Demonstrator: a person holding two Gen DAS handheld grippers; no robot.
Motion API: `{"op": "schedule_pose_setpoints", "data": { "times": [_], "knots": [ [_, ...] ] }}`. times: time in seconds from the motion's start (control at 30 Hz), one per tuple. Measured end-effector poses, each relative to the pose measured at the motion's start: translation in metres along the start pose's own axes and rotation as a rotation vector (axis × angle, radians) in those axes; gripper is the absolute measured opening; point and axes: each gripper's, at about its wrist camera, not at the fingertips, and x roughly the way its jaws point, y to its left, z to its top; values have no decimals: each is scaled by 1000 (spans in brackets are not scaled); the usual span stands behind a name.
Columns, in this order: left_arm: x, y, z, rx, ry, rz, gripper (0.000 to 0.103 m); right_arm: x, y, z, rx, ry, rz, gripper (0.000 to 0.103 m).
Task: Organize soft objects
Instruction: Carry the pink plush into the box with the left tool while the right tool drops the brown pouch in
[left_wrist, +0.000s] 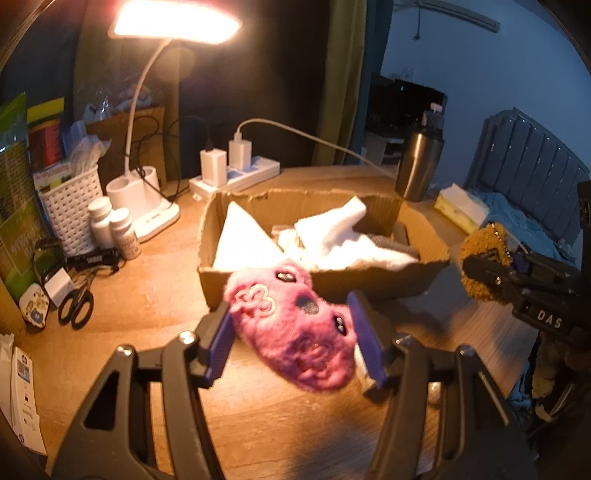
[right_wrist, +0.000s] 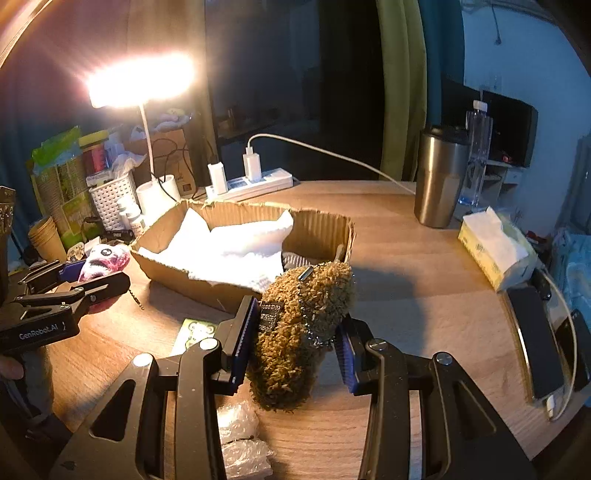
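Both tongs are loaded — the left tongs (left_wrist: 291, 332) pinch a pink plush (left_wrist: 295, 328), the right tongs (right_wrist: 295, 343) pinch a brown plush (right_wrist: 301, 332), each held above the surface (right_wrist: 406, 266). Just ahead of both sits one cardboard box (right_wrist: 325, 225), already holding white cloth (right_wrist: 236, 247) and something grey. The step looks like carrying toward it; next, each plush needs lifting over the near wall and letting go inside. Count: two plushes, one box, two pairs of tongs.

cardboard box (right_wrist: 314, 225) top open, lamp (left_wrist: 147, 206) clutter behind
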Motion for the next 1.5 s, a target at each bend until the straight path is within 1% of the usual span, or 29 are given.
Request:
{"op": "schedule_pose_setpoints", "data": {
  "times": [0.33,0.63,0.83,1.17,1.5],
  "knots": [
    [-6,4,21,-4,-57,-28,60,-2,0,18,-12,-33,-14,42],
    [-6,10,35,-12,-91,-47,60,3,0,31,-22,-45,-24,42],
    [4,17,41,-29,-86,-70,60,11,2,37,-22,-54,-19,42],
    [26,27,53,-55,-88,-99,60,36,8,48,-25,-46,-9,42],
    [51,37,55,-82,-56,-81,60,60,7,51,-19,-16,2,42]
  ]
}}
